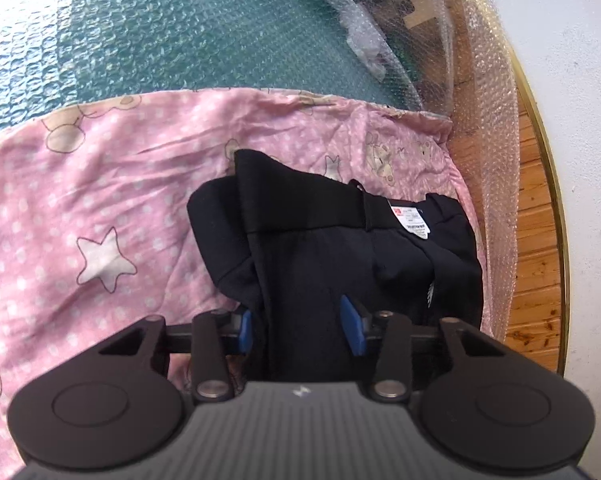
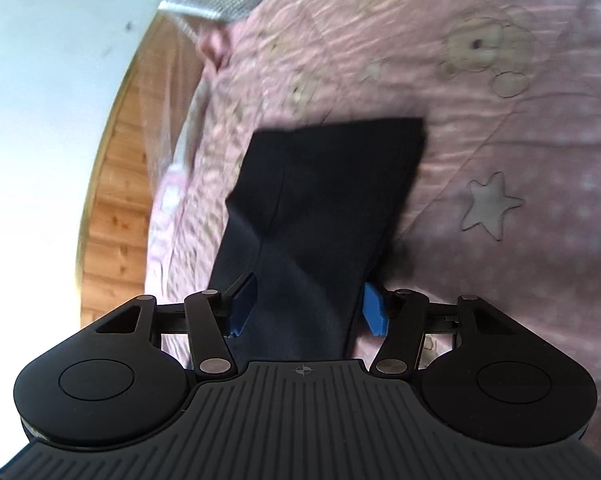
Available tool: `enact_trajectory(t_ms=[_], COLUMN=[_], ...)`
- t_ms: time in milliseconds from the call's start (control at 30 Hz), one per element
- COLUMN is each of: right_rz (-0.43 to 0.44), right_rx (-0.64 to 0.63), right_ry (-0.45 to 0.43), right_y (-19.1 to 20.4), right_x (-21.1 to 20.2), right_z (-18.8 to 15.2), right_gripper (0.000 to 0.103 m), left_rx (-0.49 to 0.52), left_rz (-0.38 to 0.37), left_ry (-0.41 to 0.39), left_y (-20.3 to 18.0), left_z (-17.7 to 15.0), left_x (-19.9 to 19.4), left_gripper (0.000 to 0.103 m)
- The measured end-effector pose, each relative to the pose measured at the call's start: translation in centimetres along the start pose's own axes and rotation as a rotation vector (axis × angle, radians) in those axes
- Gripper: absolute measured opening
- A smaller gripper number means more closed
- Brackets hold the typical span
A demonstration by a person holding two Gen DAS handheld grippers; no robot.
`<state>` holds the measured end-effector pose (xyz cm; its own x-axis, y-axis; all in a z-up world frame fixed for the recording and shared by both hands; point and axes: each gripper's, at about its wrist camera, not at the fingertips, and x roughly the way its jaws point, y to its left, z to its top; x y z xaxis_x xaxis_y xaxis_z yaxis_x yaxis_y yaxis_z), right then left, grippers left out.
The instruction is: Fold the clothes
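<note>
— Where the black garment (image 1: 332,248) lies, what is under it?
— A pink sheet (image 1: 100,184) printed with white dots, stars and bears. The garment sits bunched toward that sheet's right edge in the left wrist view, partly folded over itself, with a white label (image 1: 410,220) showing near its far end.

— And the left hand-held gripper (image 1: 302,326)?
— It points forward and down over the near end of the cloth. Its blue pads (image 1: 352,326) stand apart with black fabric running between them; the right pad rests on top of the cloth, the left one at its edge. Whether the pads press the cloth I cannot tell.

— The right one?
— The right hand-held gripper (image 2: 306,308) is tilted, so the sheet and wall slant across its view, and the picture is blurred. A flat, dark panel of the same garment (image 2: 328,184) reaches away from it, lifted over the pink sheet (image 2: 500,140). The blue fingers (image 2: 374,310) flank the near end of the panel, spread about as wide as the cloth; a firm grip is not clear.

— Farther out?
— Beyond the sheet lies teal bubble wrap (image 1: 180,28), then a strip of wooden floor (image 1: 536,240) and a white wall (image 1: 580,80).
</note>
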<state>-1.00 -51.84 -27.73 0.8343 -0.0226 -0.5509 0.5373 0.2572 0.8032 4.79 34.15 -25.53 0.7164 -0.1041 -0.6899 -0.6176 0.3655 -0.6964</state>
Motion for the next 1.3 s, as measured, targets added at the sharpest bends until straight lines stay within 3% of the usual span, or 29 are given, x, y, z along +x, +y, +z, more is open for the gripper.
enact_trajectory(t_ms=[67,133,200,233,300,333,367,400,500,667,900,1000,1100,1200,1267,1300], right_rz=[-0.014,-0.003,0.008,0.002,-0.028,-0.047,-0.053,-0.061,-0.091,-0.016,-0.002,-0.019,-0.068,-0.161,-0.214,-0.224], right_rx=[0.058,0.089,0.067,0.047,0.055,0.074,0.056,0.034,-0.078,-0.159,-0.295,-0.363,-0.439,-0.492,-0.507,-0.507], right_ry=[-0.064,-0.073,-0.044,-0.037,-0.068,-0.093,-0.052,-0.017,-0.058,-0.136,-0.126,-0.069,0.025,0.128,0.177,0.168], right_y=[-0.7,-0.8,-0.3,-0.2,-0.5,-0.7,-0.5,-0.2,2.3,7.1,15.7,19.4,22.2,22.7,21.8,21.4], right_x=[-0.3,0.1,0.6,0.8,0.9,1.0,1.9,2.6,1.2,-5.1,-12.3,-11.5,-5.8,3.3,10.2,11.0], right_z=[0.7,0.6,0.4,0.7,1.3,1.6,1.5,1.5,1.8,2.5,5.2,6.9,8.0,7.9,7.5,7.9], right_gripper=[0.046,0.045,0.045,0.045,0.032,0.019,0.003,0.001,0.0,0.0,0.0,0.0,0.0,0.0,0.002,0.006], left_rx=[0.058,0.12,0.12,0.101,0.049,0.036,0.047,0.06,0.101,0.035,0.026,0.038,0.033,0.079,0.129,0.154], left_rz=[0.009,0.014,0.014,0.008,0.0,-0.007,-0.004,-0.001,-0.044,-0.258,-0.467,-0.442,-0.298,-0.037,0.121,0.203], left_ry=[0.021,0.038,0.036,0.031,0.029,0.032,0.043,0.054,0.027,-0.038,-0.147,-0.19,-0.149,-0.109,-0.072,-0.057], left_y=[-0.9,-1.9,-1.9,-1.6,-0.7,-0.4,-0.5,-0.5,-1.7,-4.6,-15.1,-21.5,-27.1,-29.8,-28.9,-28.3], left_z=[-0.4,-0.6,-0.3,-0.1,0.5,0.6,0.6,0.6,0.6,1.8,4.5,6.5,9.4,11.3,11.5,11.6], left_x=[0.6,0.9,1.0,1.0,1.4,1.5,1.8,2.0,0.6,-5.9,-16.6,-17.1,-10.8,0.7,9.4,13.6], left_gripper=[0.048,0.053,0.051,0.045,0.034,0.028,0.016,0.005,0.003,0.003,0.003,0.003,0.004,0.006,0.012,0.009])
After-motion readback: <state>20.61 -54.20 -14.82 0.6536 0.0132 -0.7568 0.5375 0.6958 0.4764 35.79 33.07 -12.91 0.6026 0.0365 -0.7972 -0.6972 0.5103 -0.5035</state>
